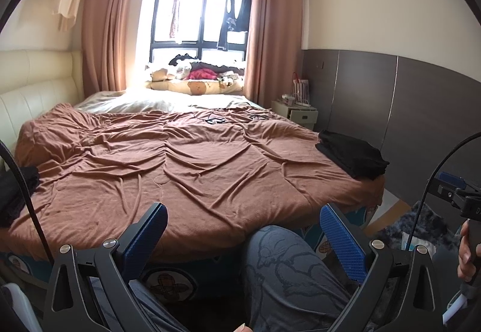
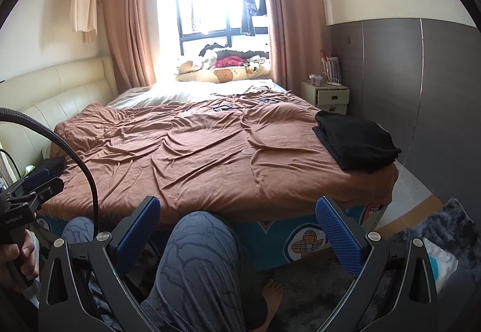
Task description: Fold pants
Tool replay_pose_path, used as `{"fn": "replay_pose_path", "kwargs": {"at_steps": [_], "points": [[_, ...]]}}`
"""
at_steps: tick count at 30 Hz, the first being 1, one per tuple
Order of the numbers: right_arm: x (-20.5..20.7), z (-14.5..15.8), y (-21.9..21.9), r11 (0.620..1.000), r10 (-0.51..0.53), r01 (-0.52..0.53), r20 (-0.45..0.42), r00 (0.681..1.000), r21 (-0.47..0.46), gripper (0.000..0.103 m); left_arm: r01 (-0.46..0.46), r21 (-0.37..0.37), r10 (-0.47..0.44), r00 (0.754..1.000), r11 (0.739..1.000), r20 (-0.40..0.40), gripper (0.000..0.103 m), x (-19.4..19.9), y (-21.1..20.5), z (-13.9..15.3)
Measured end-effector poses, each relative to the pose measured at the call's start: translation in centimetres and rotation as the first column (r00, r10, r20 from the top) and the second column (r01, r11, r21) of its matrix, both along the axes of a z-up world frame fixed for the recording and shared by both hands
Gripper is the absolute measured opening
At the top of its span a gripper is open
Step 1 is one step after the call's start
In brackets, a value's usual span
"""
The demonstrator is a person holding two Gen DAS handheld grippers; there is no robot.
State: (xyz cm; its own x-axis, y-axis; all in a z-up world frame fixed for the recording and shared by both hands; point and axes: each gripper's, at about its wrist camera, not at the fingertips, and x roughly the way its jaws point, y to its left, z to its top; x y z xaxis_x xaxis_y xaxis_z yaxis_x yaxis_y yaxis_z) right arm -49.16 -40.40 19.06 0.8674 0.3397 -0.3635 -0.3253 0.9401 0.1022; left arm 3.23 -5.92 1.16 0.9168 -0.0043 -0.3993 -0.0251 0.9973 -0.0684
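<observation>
bed (image 1: 192, 163): folded black pants (image 1: 351, 156) at right corner | both jaws apart, empty

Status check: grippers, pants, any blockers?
Left gripper open, empty. Right gripper open, empty. Folded black pants on bed's right corner. Nothing in the way.
</observation>
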Motion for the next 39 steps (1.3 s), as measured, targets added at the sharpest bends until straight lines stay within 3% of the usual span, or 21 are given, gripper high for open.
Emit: {"fn": "replay_pose_path", "kwargs": {"at_steps": [14,39], "points": [[-0.4,0.0,0.2,1.000,0.017,-0.017,-0.011,1.000,0.010,0.103,-0.016,0.029,0.016,1.000,0.999,-0.002,0.102,-0.3,-0.4,0.2],[-0.7,0.3,0.3,1.000,0.015,-0.015,-0.017,1.000,0.001,0.103,-0.031,0.008,0.030,0.999,1.000,0.013,0.102,-1.3,0.2,0.4]]}}
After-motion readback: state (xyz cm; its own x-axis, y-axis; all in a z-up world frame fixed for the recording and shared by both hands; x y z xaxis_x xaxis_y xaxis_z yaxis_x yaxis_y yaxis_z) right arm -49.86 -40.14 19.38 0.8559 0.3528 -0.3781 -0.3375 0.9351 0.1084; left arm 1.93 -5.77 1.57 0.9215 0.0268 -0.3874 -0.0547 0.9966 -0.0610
